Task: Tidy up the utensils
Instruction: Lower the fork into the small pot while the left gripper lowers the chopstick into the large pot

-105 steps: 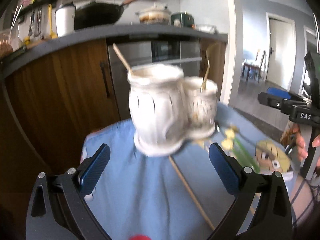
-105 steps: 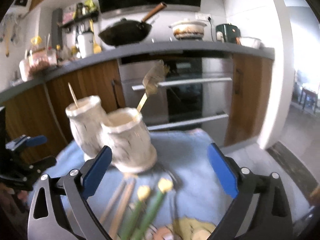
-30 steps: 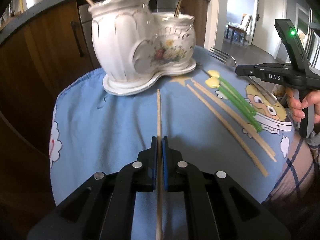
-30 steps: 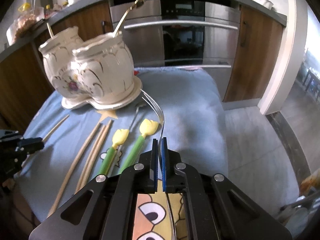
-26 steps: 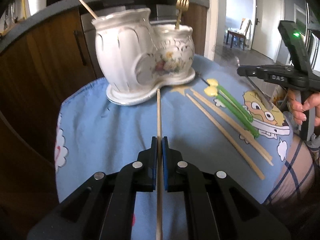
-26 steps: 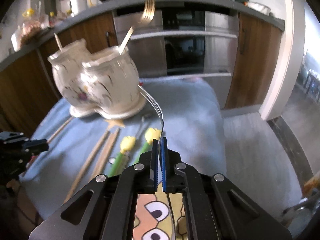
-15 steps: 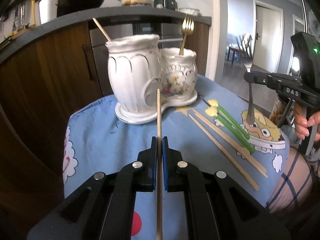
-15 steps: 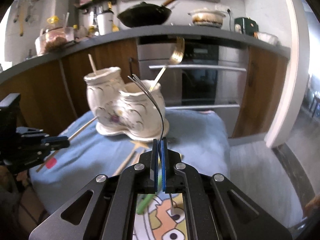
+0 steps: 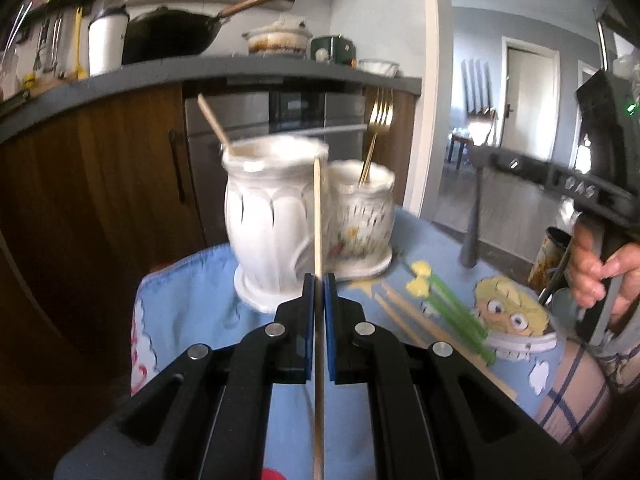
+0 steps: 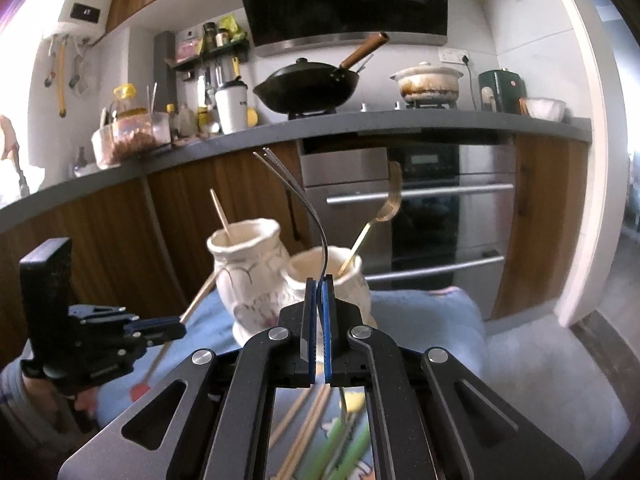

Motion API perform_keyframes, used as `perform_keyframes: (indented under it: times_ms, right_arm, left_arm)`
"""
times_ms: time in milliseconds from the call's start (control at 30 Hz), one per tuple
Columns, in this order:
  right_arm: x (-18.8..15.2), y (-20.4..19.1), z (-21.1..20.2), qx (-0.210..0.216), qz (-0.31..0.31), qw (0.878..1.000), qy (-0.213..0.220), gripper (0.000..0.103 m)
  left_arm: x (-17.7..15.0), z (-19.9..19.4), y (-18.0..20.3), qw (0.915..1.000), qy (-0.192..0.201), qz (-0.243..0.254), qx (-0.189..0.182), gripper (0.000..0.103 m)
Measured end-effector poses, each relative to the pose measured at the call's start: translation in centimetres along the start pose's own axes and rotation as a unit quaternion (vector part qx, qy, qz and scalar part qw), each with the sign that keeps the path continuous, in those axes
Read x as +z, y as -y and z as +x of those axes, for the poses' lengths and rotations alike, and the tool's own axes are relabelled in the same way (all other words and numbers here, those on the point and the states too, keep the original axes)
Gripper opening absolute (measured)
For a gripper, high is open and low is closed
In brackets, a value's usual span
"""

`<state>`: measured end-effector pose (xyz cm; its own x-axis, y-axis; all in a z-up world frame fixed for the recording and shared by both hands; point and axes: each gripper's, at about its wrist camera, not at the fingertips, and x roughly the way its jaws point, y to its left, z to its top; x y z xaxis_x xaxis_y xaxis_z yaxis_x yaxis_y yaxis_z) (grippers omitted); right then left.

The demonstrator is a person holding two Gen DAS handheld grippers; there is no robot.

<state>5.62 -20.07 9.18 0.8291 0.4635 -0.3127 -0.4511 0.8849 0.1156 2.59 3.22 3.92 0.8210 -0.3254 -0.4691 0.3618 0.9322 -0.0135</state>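
A white double ceramic utensil holder point(image 9: 304, 220) stands on the blue cloth point(image 9: 188, 304); it also shows in the right wrist view point(image 10: 276, 276). Its tall cup holds a chopstick point(image 9: 212, 124), its short cup a gold fork point(image 9: 378, 120). My left gripper point(image 9: 319, 280) is shut on a wooden chopstick point(image 9: 317, 216), lifted and pointing at the tall cup. My right gripper point(image 10: 319, 280) is shut on a silver fork point(image 10: 296, 192), tines up, raised in front of the short cup. The fork's handle point(image 9: 474, 224) hangs down in the left wrist view.
Wooden chopsticks point(image 9: 400, 316) and two green utensils with yellow ends point(image 9: 448, 304) lie on the cloth to the right of the holder. A kitchen counter point(image 10: 400, 124) with a wok point(image 10: 308, 88) and pots, and an oven below it, stand behind.
Both grippers have risen from the cloth with their utensils. The chopstick tip now reaches the tall cup's rim height. The silver fork has come up off the cloth and tilted upright.
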Motion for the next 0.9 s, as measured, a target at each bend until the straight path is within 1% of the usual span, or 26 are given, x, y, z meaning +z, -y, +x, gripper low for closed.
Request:
perform_keyframes:
  times_ms: [167, 233, 267, 333, 400, 433, 467, 567, 700, 800, 867, 900]
  right_arm:
    - [1.6, 0.2, 1.1, 0.010, 0.008, 1.000, 0.014, 0.003]
    - [2.3, 0.3, 1.5, 0.013, 0.011, 1.000, 0.019, 0.003]
    - [2.6, 0.2, 1.8, 0.014, 0.012, 1.000, 0.020, 0.003]
    - [3.0, 0.2, 1.9, 0.015, 0.012, 0.999, 0.026, 0.003]
    - [2.9, 0.2, 1.9, 0.017, 0.010, 0.999, 0.030, 0.003]
    - [2.8, 0.3, 1.9, 0.017, 0.010, 0.999, 0.029, 0.003]
    - [2.8, 0.3, 1.9, 0.017, 0.011, 0.999, 0.027, 0.003]
    - [2.3, 0.6, 2.3, 0.017, 0.016, 1.000, 0.016, 0.003]
    - [1.7, 0.7, 2.8, 0.017, 0.019, 1.000, 0.004, 0.003]
    - [1.5, 0.7, 2.9, 0.019, 0.017, 1.000, 0.003, 0.003]
    - [1.4, 0.6, 2.9, 0.019, 0.016, 1.000, 0.003, 0.003]
    - [1.4, 0.6, 2.9, 0.019, 0.016, 1.000, 0.003, 0.003]
  left_arm:
    - [3.6, -1.3, -0.6, 0.9990, 0.044, 0.000, -0.010, 0.004]
    - [5.2, -1.3, -0.9, 0.9985, 0.054, -0.001, -0.013, 0.003]
    - [5.7, -1.2, -0.9, 0.9986, 0.051, 0.001, -0.010, 0.002]
    - [6.2, -0.3, -0.8, 0.9996, 0.027, 0.003, -0.011, 0.002]
    - [5.6, 0.9, 0.0, 0.9995, -0.013, 0.009, -0.028, 0.002]
    - [4.8, 1.7, 0.5, 0.9987, -0.038, 0.018, -0.028, 0.002]
    - [4.0, 2.3, 0.9, 0.9979, -0.053, 0.023, -0.028, 0.002]
    - [1.7, 3.6, 1.4, 0.9955, -0.084, 0.016, -0.040, 0.003]
    - [0.1, 5.1, 1.3, 0.9930, -0.114, 0.008, -0.030, 0.005]
    - [-0.2, 5.3, 1.3, 0.9927, -0.117, 0.007, -0.029, 0.009]
    - [0.3, 5.6, 1.1, 0.9930, -0.114, 0.002, -0.030, 0.021]
    - [0.3, 5.5, 1.2, 0.9932, -0.112, 0.001, -0.032, 0.023]
